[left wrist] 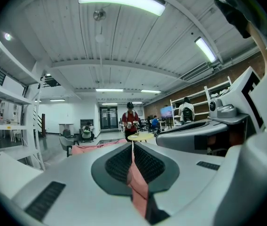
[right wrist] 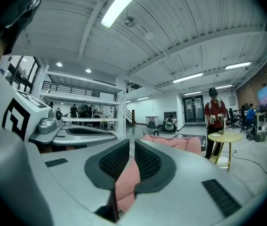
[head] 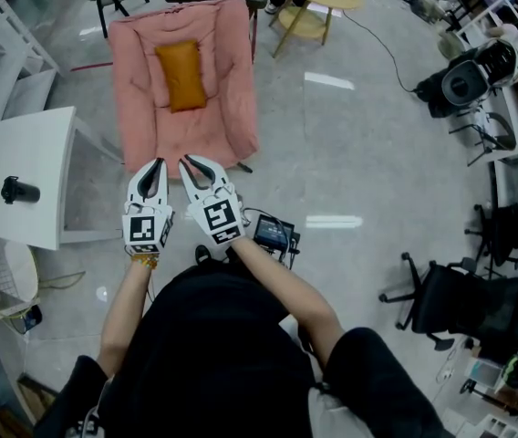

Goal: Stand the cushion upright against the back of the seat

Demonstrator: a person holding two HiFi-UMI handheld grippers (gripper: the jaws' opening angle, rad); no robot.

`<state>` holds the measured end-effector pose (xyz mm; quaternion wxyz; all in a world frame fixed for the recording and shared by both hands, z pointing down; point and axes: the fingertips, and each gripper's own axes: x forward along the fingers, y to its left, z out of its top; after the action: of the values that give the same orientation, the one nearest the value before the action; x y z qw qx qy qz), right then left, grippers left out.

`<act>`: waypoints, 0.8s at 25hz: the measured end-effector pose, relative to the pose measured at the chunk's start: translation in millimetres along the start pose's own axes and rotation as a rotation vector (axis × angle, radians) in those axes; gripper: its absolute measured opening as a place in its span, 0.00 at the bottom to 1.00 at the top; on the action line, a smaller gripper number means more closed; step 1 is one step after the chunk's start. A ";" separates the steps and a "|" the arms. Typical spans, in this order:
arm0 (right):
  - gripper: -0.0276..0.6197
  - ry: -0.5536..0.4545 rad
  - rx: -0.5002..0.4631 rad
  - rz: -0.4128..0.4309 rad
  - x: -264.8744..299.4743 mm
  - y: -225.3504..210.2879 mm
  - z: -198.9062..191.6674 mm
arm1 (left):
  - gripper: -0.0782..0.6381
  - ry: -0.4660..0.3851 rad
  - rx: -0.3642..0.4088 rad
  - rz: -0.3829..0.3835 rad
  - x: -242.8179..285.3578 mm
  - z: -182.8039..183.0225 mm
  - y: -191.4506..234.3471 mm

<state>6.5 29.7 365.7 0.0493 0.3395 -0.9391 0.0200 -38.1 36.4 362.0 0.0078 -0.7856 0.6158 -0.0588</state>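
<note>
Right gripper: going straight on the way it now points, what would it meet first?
Most likely the pink chair, at its front edge just ahead of the right gripper. The orange cushion lies further back. Height over the seat is unclear.

I get bright, even light from long ceiling strips (left wrist: 121, 1), and it throws white glare patches on the glossy floor (head: 329, 81) in the head view. Shadows are faint and short. Both gripper views bend hard at the edges and go black in the corners. The nearest foreground looks soft, and the far end of the room seems slightly hazy.
</note>
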 end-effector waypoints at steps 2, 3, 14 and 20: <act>0.11 0.004 0.002 0.004 -0.4 0.9 -1.9 | 0.14 0.001 -0.002 0.001 0.2 -0.8 0.0; 0.11 0.005 0.001 0.006 -0.3 1.7 -2.7 | 0.14 0.001 -0.003 0.002 0.1 -1.3 0.1; 0.11 -0.003 -0.018 0.051 3.0 10.1 0.0 | 0.14 0.000 -0.007 0.006 2.4 -1.4 0.6; 0.10 -0.004 -0.021 0.060 5.5 10.0 -1.9 | 0.14 0.000 -0.009 0.003 5.6 -2.5 0.6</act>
<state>-4.0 34.0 368.1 0.0503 0.3108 -0.9491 0.0108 -37.7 30.9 364.9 0.0044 -0.7847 0.6173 -0.0561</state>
